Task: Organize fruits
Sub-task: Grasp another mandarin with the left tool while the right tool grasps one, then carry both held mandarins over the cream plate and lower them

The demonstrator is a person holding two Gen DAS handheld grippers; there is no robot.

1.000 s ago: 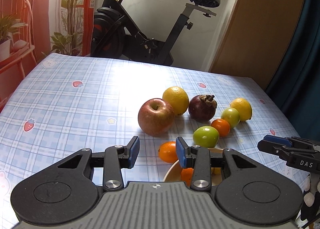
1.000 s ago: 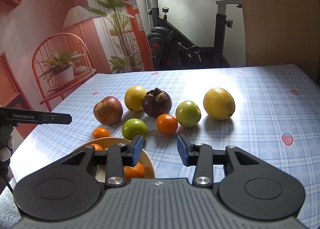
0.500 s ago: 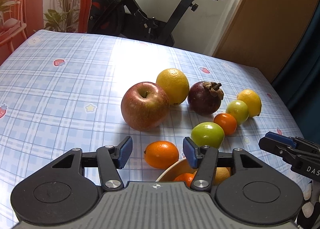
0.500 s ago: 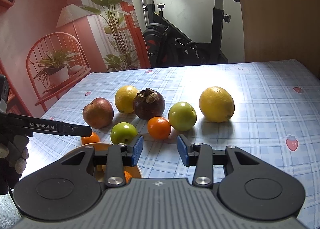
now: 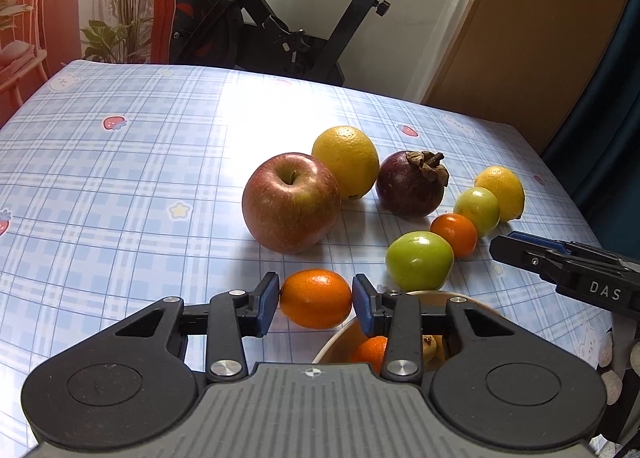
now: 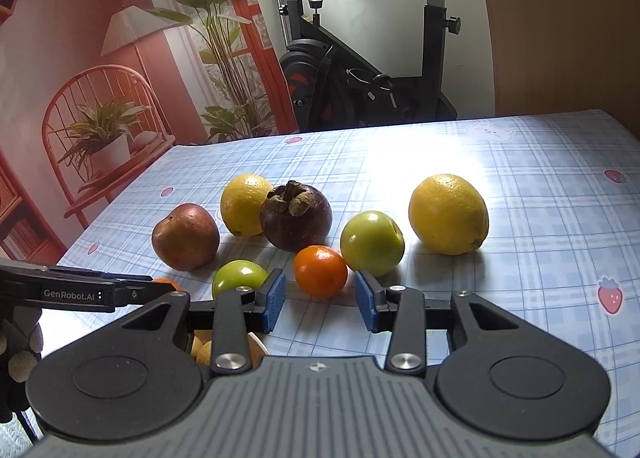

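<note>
At the near surface edge, the left claw [image 5: 316,305] is closing on a tangerine [image 5: 316,298] lying crosswise between its pads, bowl [image 5: 340,342] at five o'clock; right claw [image 6: 321,300] gapes empty.

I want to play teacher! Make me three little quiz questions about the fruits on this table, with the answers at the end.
1. True or false: the left gripper has a green apple between its pads.
2. Which fruit lies just ahead of the right gripper? A) the red apple B) a small orange C) a lemon
3. Fill in: the dark purple fruit with the dry brown cap is a ____.

Key:
1. False. Its jaws are closing, pads against a small orange beside the bowl.
2. B. The right jaws stand apart with nothing between them.
3. Mangosteen.
</note>
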